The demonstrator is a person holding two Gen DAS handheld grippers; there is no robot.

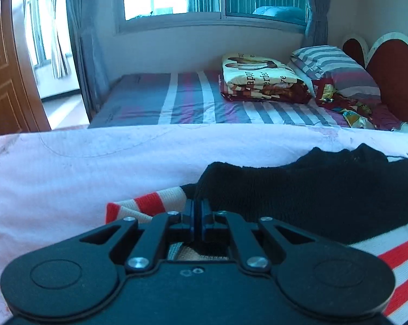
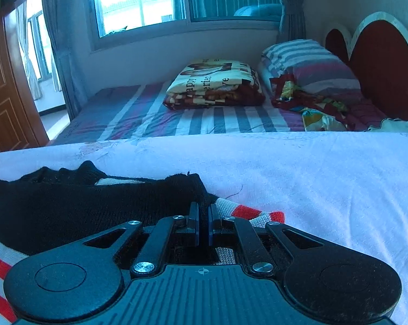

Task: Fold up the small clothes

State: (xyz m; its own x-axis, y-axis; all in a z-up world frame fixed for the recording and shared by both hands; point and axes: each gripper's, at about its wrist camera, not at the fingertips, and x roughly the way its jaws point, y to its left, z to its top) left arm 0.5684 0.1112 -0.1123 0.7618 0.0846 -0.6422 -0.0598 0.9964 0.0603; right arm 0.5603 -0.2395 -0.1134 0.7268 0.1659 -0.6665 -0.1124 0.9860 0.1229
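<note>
A small knitted sweater, black (image 1: 312, 197) with red and white stripes, lies on a pale pink sheet (image 1: 68, 168). In the left wrist view my left gripper (image 1: 198, 205) is shut on the sweater's left edge, black knit pinched between the jaws. In the right wrist view the same sweater (image 2: 68, 205) spreads to the left, and my right gripper (image 2: 202, 211) is shut on its right edge beside a striped cuff (image 2: 252, 215). Both grippers sit low over the sheet.
Behind the sheet (image 2: 312, 176) is a striped bed (image 1: 193, 100) with a folded printed blanket (image 1: 260, 78), a striped pillow (image 1: 336, 67) and loose clothes (image 2: 320, 108). A red headboard (image 2: 382, 62) is at the right, a wooden door (image 1: 6, 81) at the left.
</note>
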